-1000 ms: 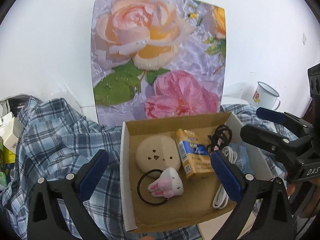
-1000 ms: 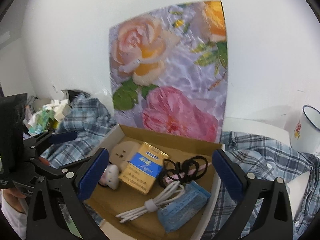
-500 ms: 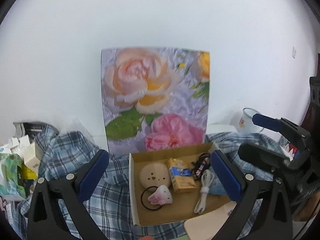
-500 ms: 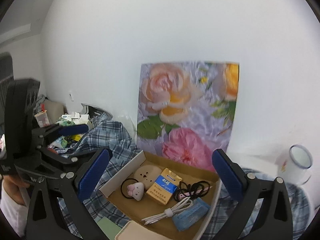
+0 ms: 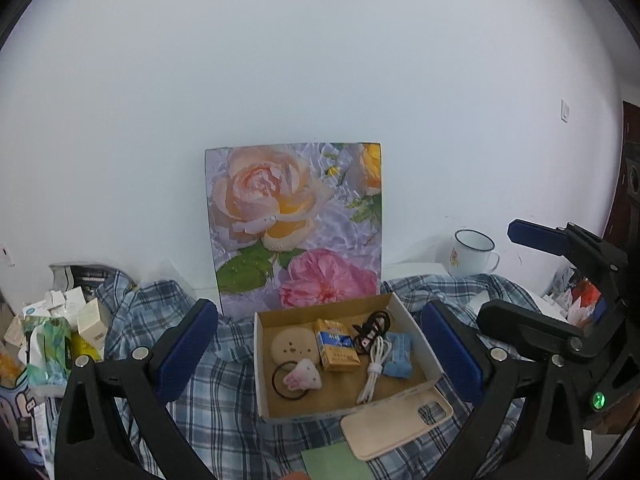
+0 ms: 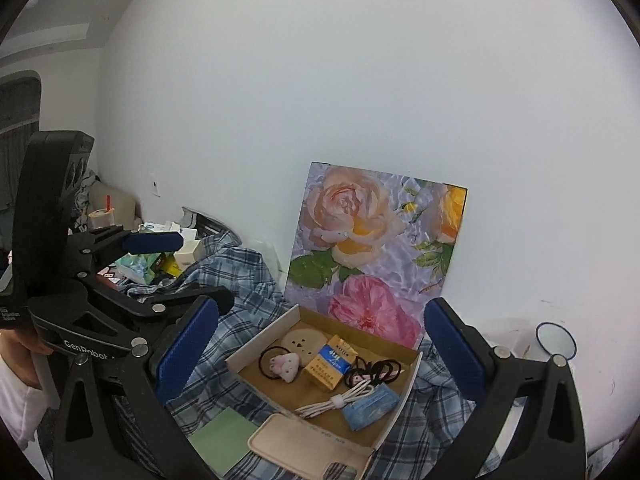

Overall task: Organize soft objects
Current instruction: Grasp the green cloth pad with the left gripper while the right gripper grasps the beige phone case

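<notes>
A shallow cardboard box (image 5: pixel 416 330) (image 6: pixel 256 346) lies on a blue plaid shirt (image 5: pixel 224 392) (image 6: pixel 236 276). It holds a round beige puff (image 5: pixel 291 345), a bunny hair tie (image 5: pixel 302 376) (image 6: pixel 285 365), a yellow-blue pack (image 5: pixel 336 350) (image 6: pixel 330 362), black hair ties (image 5: pixel 372 324) (image 6: pixel 374 372), a white cable (image 5: pixel 374 372) (image 6: pixel 340 400) and a blue tissue pack (image 5: pixel 398 356) (image 6: pixel 370 406). My left gripper (image 5: pixel 320 354) is open and empty, held back above the box. My right gripper (image 6: pixel 320 354) is open and empty too.
A flower picture board (image 5: pixel 296 224) (image 6: pixel 376 256) leans on the white wall behind the box. A beige phone case (image 5: pixel 396 424) (image 6: pixel 304 448) and a green pad (image 5: pixel 336 462) (image 6: pixel 222 440) lie in front. An enamel mug (image 5: pixel 474 252) stands right. Boxes and packets (image 5: pixel 48 332) pile up left.
Both grippers have pulled back and up from the box, so it looks smaller and the phone case and green pad have come into view. Both stay open and empty.
</notes>
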A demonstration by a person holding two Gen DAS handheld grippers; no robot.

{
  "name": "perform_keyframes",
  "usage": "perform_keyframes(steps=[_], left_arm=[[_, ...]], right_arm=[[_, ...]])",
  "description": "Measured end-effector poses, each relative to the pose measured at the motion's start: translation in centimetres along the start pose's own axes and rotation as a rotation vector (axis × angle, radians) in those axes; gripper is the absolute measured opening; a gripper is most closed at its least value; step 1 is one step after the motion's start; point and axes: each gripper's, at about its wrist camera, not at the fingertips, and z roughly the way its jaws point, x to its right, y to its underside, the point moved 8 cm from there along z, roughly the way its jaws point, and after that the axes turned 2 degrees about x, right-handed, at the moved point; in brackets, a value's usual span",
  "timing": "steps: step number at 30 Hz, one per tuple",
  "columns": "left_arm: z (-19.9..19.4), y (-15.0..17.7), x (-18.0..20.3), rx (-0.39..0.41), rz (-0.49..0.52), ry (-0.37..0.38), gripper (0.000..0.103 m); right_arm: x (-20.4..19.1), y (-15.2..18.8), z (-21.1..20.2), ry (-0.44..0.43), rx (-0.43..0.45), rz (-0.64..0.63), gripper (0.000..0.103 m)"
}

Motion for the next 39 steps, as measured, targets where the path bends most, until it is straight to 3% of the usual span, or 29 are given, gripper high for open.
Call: perform_keyframes(steps=[11, 20, 31, 39], left_arm=[[0.5, 5.2, 1.3, -0.085, -0.006, 0.002, 0.103], [3.0, 11.1, 1.7, -0.209, -0.015, -0.007, 0.103], [5.6, 18.1, 2.7, -0.376, 0.071, 0.002, 0.103], [6.8, 21.4, 2.7, -0.460, 0.019, 0.049, 0.102]], right_arm=[[-0.4, 4.7, -0.4, -0.038, -0.053, 0.041, 0.103], [-0.3, 10.2, 1.6, -0.070, -0.154, 0.084, 0.103], [2.0, 15.5, 3.3, -0.053, -0.255, 0.146, 0.103], [2.8, 17.4, 4.2, -0.069, -0.294, 0.203, 0.103]])
